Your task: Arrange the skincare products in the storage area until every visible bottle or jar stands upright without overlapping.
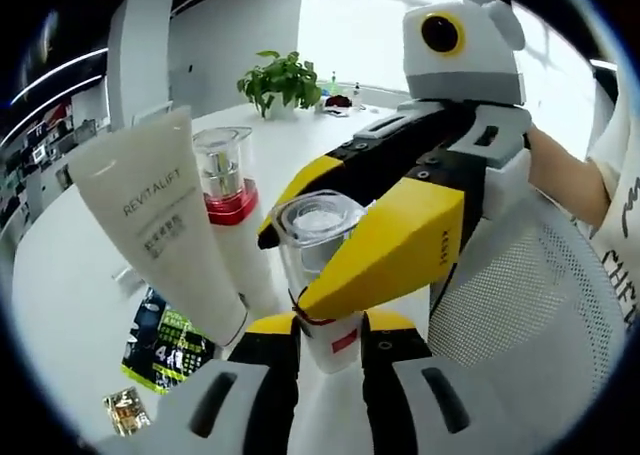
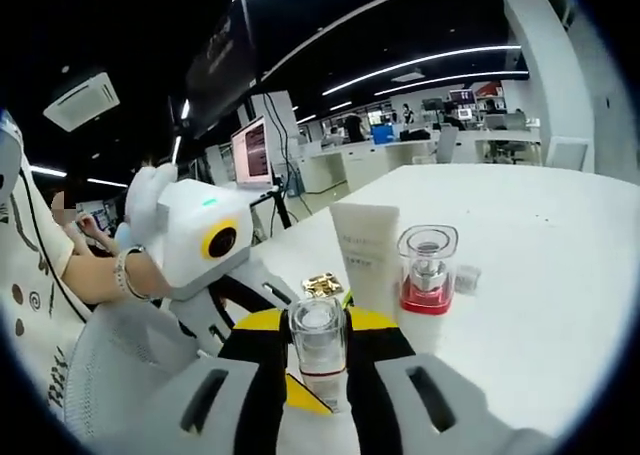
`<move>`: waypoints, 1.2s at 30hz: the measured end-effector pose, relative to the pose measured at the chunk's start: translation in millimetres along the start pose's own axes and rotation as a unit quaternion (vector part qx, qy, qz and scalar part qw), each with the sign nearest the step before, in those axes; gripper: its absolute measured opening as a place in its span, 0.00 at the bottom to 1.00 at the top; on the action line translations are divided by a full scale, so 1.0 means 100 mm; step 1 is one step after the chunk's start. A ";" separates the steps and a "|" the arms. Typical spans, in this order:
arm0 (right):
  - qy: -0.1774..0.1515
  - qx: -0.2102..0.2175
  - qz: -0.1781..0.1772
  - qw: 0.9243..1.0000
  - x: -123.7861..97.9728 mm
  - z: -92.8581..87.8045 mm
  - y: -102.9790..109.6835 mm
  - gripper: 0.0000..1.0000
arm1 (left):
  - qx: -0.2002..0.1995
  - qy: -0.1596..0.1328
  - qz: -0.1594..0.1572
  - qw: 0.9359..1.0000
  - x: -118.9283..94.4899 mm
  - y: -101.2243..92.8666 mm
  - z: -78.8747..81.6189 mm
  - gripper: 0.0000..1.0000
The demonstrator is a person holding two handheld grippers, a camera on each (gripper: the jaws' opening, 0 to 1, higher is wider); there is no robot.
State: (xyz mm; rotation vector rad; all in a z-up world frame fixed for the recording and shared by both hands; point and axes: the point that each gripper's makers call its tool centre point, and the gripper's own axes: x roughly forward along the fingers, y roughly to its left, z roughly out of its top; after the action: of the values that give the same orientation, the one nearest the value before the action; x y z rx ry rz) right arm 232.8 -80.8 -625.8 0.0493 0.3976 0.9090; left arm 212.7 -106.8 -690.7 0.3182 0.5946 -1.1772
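Note:
A small bottle with a clear cap and a red label (image 1: 322, 237) (image 2: 320, 347) stands between both grippers. My left gripper (image 1: 330, 325) is shut on its lower body. My right gripper (image 1: 295, 265) (image 2: 320, 320) reaches in from the right and is shut around its cap end. One yellow finger (image 2: 303, 395) of the left gripper shows low beside the bottle in the right gripper view. A white REVITALIFT tube (image 1: 165, 225) (image 2: 365, 250) stands on its cap. Beside it stands a clear-capped bottle with a red band (image 1: 228, 190) (image 2: 428, 270).
On the white round table (image 1: 70, 275) lie a dark green packet (image 1: 165, 347) and a small gold packet (image 1: 125, 411) (image 2: 322, 283). A potted plant (image 1: 280, 80) sits at the far edge. A white mesh chair (image 1: 540, 285) (image 2: 110, 365) and a person's forearm (image 1: 565, 180) are close by.

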 end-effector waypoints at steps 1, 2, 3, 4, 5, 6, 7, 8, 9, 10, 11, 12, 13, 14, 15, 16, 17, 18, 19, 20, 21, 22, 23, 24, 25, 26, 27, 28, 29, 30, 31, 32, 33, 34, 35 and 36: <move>0.003 -0.001 0.003 1.000 0.01 -0.01 0.01 0.20 | 0.002 0.001 0.001 1.000 0.00 0.00 -0.01 0.21; 0.005 -0.001 0.003 1.000 0.02 -0.02 0.01 0.20 | 0.010 0.001 -0.001 1.000 0.00 0.00 -0.03 0.21; 0.008 -0.001 0.003 1.000 0.03 -0.04 0.01 0.20 | 0.013 0.000 -0.002 1.000 0.00 0.01 -0.04 0.21; 0.012 -0.003 0.004 1.000 0.04 -0.06 0.01 0.20 | 0.014 0.001 -0.006 1.000 0.01 0.01 -0.06 0.22; 0.014 -0.007 0.002 1.000 0.05 -0.07 0.01 0.20 | 0.013 0.002 -0.010 1.000 0.02 0.01 -0.08 0.22; 0.014 -0.006 0.001 1.000 0.05 -0.08 0.01 0.20 | 0.017 0.002 -0.013 1.000 0.02 0.00 -0.09 0.22; 0.016 -0.006 0.004 1.000 0.05 -0.09 0.02 0.19 | 0.021 0.004 -0.015 1.000 0.02 -0.01 -0.09 0.22; 0.016 -0.007 0.004 1.000 0.05 -0.10 0.02 0.19 | 0.030 0.003 -0.020 0.999 0.02 -0.02 -0.09 0.22; 0.015 -0.011 0.004 1.000 0.05 -0.10 0.02 0.19 | 0.029 0.002 -0.021 0.999 0.02 -0.02 -0.09 0.22; 0.013 -0.014 0.005 1.000 0.05 -0.10 0.02 0.19 | 0.028 0.002 -0.022 0.999 0.02 -0.01 -0.09 0.23; 0.013 -0.015 0.005 1.000 0.05 -0.11 0.02 0.19 | 0.026 0.001 -0.026 0.999 0.02 -0.01 -0.10 0.23; 0.011 -0.015 0.006 1.000 0.05 -0.11 0.02 0.19 | 0.029 0.000 -0.026 0.999 0.02 0.00 -0.10 0.23; 0.010 -0.015 0.006 1.000 0.05 -0.11 0.02 0.19 | 0.037 -0.001 -0.023 0.999 0.03 0.01 -0.11 0.23; 0.009 -0.010 0.006 1.000 0.07 -0.13 0.00 0.19 | 0.043 0.000 -0.031 0.999 0.03 -0.01 -0.12 0.24; 0.008 -0.003 0.008 1.000 0.07 -0.14 0.00 0.19 | 0.041 0.001 -0.034 0.999 0.04 -0.02 -0.12 0.24; 0.008 -0.002 0.009 1.000 0.07 -0.15 0.00 0.19 | 0.036 0.001 -0.039 0.999 0.04 -0.03 -0.13 0.24; 0.009 -0.003 0.010 1.000 0.07 -0.15 0.01 0.19 | 0.040 0.002 -0.043 0.998 0.04 -0.03 -0.14 0.24; 0.009 -0.010 0.012 1.000 0.07 -0.15 0.03 0.19 | 0.047 0.003 -0.046 0.998 0.03 -0.03 -0.15 0.25; 0.008 -0.019 0.012 1.000 0.07 -0.15 0.03 0.19 | 0.049 0.005 -0.048 0.998 0.02 -0.02 -0.17 0.26; 0.010 -0.029 0.011 0.999 0.08 -0.15 0.03 0.19 | 0.055 0.006 -0.051 0.997 0.01 -0.02 -0.18 0.28; 0.012 -0.032 0.011 0.999 0.08 -0.16 0.03 0.19 | 0.062 0.005 -0.052 0.997 0.01 -0.02 -0.18 0.30; 0.013 -0.032 0.011 0.999 0.08 -0.16 0.03 0.19 | 0.072 0.007 -0.054 0.996 0.00 -0.02 -0.19 0.32; 0.014 -0.034 0.011 0.999 0.08 -0.17 0.03 0.19 | 0.078 0.008 -0.057 0.995 -0.01 -0.05 -0.20 0.32; 0.015 -0.038 0.014 0.999 0.08 -0.17 0.03 0.19 | 0.077 0.008 -0.059 0.995 -0.01 -0.06 -0.21 0.32; 0.015 -0.040 0.015 0.999 0.08 -0.17 0.04 0.19 | 0.077 0.005 -0.063 0.995 -0.01 -0.06 -0.22 0.32; 0.015 -0.040 0.018 0.999 0.08 -0.18 0.06 0.19 | 0.076 0.002 -0.066 0.995 0.00 -0.07 -0.22 0.31; 0.018 -0.042 0.023 0.999 0.08 -0.19 0.08 0.19 | 0.078 0.000 -0.068 0.995 0.00 -0.07 -0.21 0.31; 0.021 -0.047 0.024 0.998 0.09 -0.20 0.10 0.19 | 0.081 -0.001 -0.069 0.994 0.00 -0.08 -0.21 0.30; 0.023 -0.054 0.027 0.998 0.09 -0.21 0.11 0.19 | 0.086 -0.003 -0.071 0.994 0.00 -0.08 -0.20 0.30; 0.025 -0.058 0.032 0.998 0.10 -0.22 0.13 0.19 | 0.089 -0.005 -0.072 0.993 0.00 -0.08 -0.20 0.30; 0.024 -0.055 0.036 0.998 0.10 -0.22 0.15 0.19 | 0.090 -0.006 -0.072 0.993 -0.01 -0.08 -0.19 0.29; 0.023 -0.052 0.042 0.998 0.10 -0.22 0.17 0.19 | 0.090 -0.008 -0.071 0.993 -0.01 -0.07 -0.19 0.29; 0.022 -0.052 0.045 0.997 0.09 -0.22 0.18 0.19 | 0.084 -0.007 -0.072 0.994 -0.01 -0.06 -0.20 0.29; 0.024 -0.059 0.041 0.997 0.09 -0.23 0.18 0.19 | 0.074 -0.008 -0.084 0.994 0.00 -0.10 -0.21 0.25; 0.026 -0.062 0.040 0.997 0.09 -0.23 0.17 0.19 | 0.074 -0.009 -0.085 0.994 0.00 -0.09 -0.22 0.24; 0.029 -0.061 0.039 0.997 0.09 -0.24 0.16 0.19 | 0.076 -0.011 -0.081 0.994 0.01 -0.06 -0.23 0.24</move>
State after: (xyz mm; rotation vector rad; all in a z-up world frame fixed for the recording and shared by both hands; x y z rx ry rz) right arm 217.3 -66.6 -647.8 -0.0739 0.3949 1.0120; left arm 201.8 -97.9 -709.5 0.3912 0.5204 -1.3836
